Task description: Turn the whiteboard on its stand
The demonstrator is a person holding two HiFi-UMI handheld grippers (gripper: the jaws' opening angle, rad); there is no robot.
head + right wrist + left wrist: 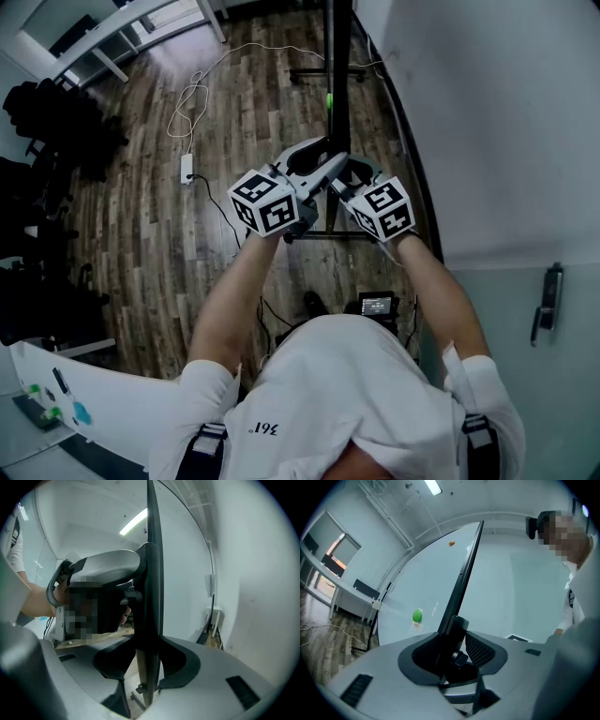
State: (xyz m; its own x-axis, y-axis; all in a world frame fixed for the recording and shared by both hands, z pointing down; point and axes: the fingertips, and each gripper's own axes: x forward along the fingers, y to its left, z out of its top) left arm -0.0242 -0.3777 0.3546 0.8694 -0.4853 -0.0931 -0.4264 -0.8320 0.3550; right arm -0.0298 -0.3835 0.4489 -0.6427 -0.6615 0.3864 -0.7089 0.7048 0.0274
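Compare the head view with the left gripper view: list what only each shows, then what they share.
Only the head view: the right tongs, set against the same dark edge from the other side.
Only the left gripper view: the ceiling light and the orange magnet on the whiteboard face.
Both: the whiteboard's dark edge clamped in the left tongs, and the wood floor with a white cable on it.

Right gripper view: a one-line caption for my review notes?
Right hand-held gripper clamped on the dark frame of the whiteboard, seen edge-on, white wall at right.
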